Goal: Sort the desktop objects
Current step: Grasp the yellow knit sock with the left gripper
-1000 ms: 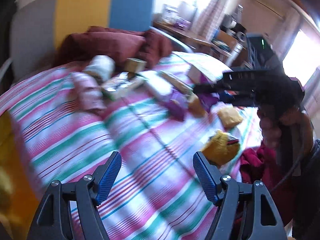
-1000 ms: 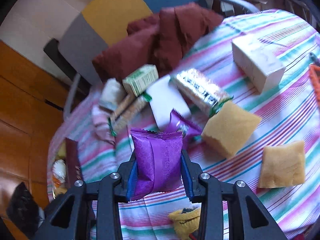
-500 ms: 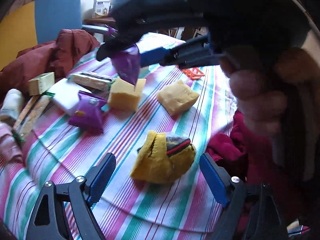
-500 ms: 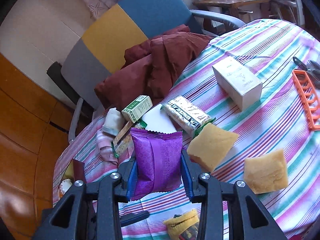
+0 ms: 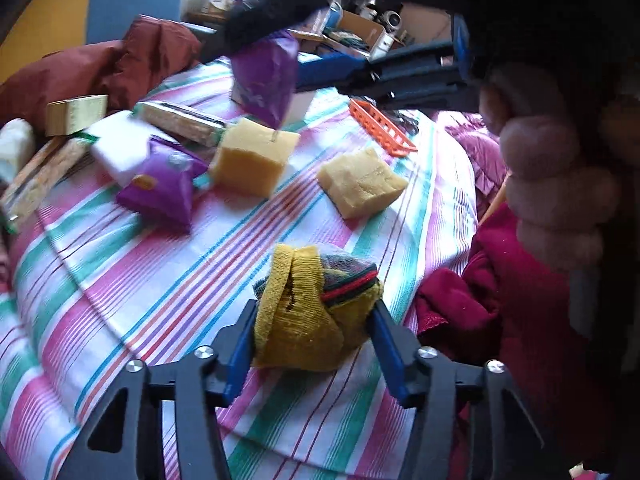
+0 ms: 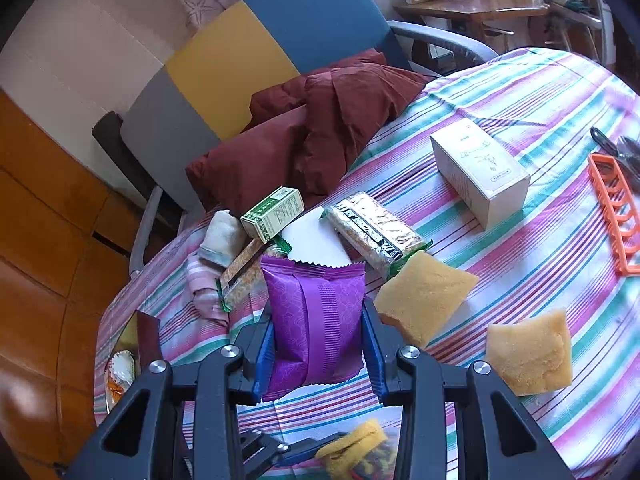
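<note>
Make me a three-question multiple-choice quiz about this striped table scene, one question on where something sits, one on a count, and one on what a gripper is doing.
1. Where does the orange rack lie?
A. on the chair
B. near the table's right edge, seen from the right wrist
C. under the white box

2. How many yellow sponge blocks lie on the cloth?
A. one
B. two
C. four

3. What is the right gripper doing?
A. clamping a purple snack packet
B. hanging open
C. gripping the white box

Answers:
1 B: it lies beyond the white box, by the rim.
2 B: one sponge and another.
3 A: both fingers press the packet's sides.
</note>
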Motion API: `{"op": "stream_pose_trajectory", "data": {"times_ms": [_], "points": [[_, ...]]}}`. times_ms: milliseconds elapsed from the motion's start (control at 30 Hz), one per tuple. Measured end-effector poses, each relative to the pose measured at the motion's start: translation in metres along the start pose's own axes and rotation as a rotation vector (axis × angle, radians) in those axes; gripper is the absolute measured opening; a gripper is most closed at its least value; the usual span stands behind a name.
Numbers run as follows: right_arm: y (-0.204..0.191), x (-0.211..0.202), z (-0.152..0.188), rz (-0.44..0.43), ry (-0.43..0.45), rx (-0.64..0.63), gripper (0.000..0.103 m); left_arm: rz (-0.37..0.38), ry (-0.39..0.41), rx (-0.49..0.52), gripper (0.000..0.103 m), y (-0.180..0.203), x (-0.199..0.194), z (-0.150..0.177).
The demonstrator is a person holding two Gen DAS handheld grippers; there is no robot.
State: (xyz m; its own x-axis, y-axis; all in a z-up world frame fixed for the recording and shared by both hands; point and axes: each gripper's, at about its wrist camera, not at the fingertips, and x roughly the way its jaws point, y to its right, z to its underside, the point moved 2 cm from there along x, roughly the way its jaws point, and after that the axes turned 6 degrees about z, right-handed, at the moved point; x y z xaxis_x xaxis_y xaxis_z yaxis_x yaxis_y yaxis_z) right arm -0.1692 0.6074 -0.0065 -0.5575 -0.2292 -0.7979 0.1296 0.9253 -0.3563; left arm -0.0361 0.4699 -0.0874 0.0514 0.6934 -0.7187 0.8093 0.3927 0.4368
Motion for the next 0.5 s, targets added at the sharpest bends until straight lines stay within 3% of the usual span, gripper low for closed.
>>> {"op": "stream_pose_trajectory", "data": {"times_ms": [267, 500], "points": [[-0.028, 0.002, 0.008, -0.01, 0.0, -0.139, 0.039, -0.077, 0.095, -0.123, 0.049, -0.023, -0.053, 0.028], [-0.061, 0.002, 0.025, -0.068, -0.01, -0.277, 0.039, -0.207, 0.201, -0.202, 0.049, -0.037, -0.121, 0.06]]}}
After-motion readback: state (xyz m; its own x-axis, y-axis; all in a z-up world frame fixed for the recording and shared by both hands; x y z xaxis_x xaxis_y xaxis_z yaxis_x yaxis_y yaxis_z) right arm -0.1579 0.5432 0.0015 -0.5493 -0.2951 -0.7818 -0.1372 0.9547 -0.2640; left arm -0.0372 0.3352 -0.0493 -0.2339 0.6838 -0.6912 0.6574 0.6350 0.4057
